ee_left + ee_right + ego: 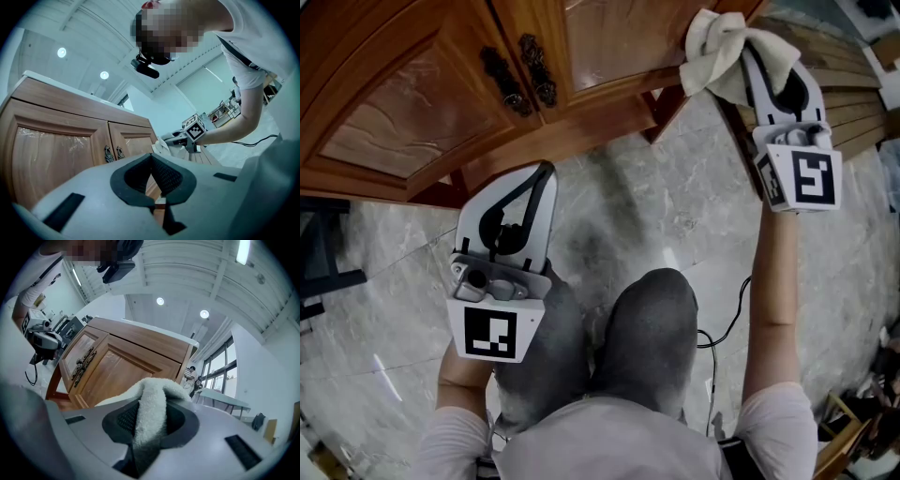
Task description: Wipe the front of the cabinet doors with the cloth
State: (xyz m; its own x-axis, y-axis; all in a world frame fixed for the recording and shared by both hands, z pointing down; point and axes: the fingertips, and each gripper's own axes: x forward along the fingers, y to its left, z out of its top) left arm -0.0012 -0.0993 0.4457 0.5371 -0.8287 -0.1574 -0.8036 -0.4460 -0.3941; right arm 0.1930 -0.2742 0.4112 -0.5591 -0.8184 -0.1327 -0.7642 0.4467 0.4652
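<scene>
A wooden cabinet with two doors (422, 103) fills the top of the head view; dark metal handles (517, 73) sit where the doors meet. My right gripper (748, 52) is shut on a white cloth (720, 52), held against the lower right corner of the right door (619, 37). In the right gripper view the cloth (151, 416) is pinched between the jaws, with the right door (126, 369) just beyond. My left gripper (546, 169) hangs low in front of the cabinet's base, shut and empty, with the doors (51, 159) ahead of it.
The person kneels on a grey marble floor (675, 216). A slatted wooden piece (844, 84) stands right of the cabinet. A black cable (727, 328) runs along the floor by the right arm. A dark object (323, 258) sits at the left edge.
</scene>
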